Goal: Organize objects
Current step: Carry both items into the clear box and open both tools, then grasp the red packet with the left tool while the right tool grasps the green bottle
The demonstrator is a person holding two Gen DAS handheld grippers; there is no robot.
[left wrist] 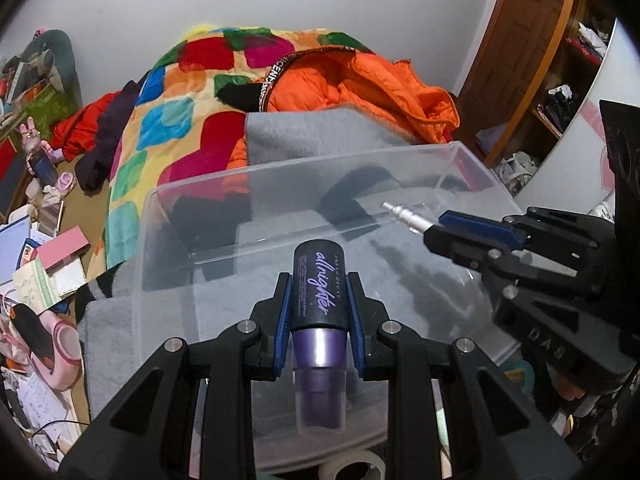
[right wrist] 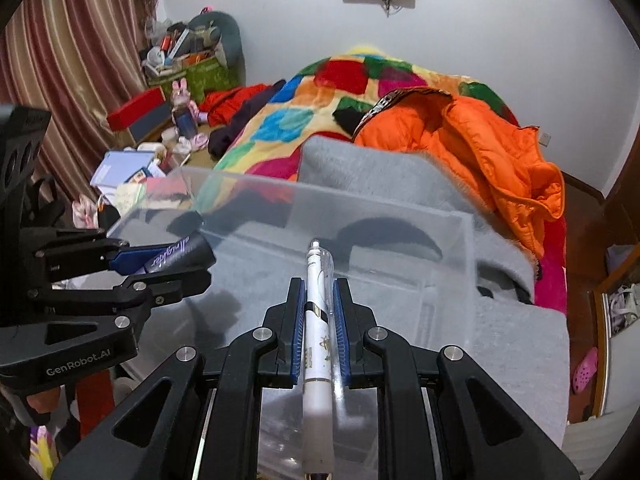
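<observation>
**Both grippers loaded and poised over the clear bin**

In my left gripper (left wrist: 319, 312) I have the purple spray bottle (left wrist: 319, 300), its dark cap pointing forward past the fingertips; the blue pads are clamped narrow on the cap, just above the metallic purple band. My right gripper (right wrist: 319, 312) is pinched almost fully closed on a slim white pen (right wrist: 318, 320), gripped mid-barrel so the tip sticks out ahead. Both items hang just above the near rim of the clear plastic bin (left wrist: 400, 168), tilted down toward its interior. I judge that this is so each can drop in cleanly once I let go.

The bin looks empty from here and sits on a grey towel (left wrist: 320, 132) spread over the foot of the bed, presumably a flatter base than the bedding. Beyond its far rim lie an orange jacket (left wrist: 380, 84) and a multicoloured blanket (left wrist: 192, 92). Off the bed's left edge, a cluttered surface holds boxes and papers.
</observation>
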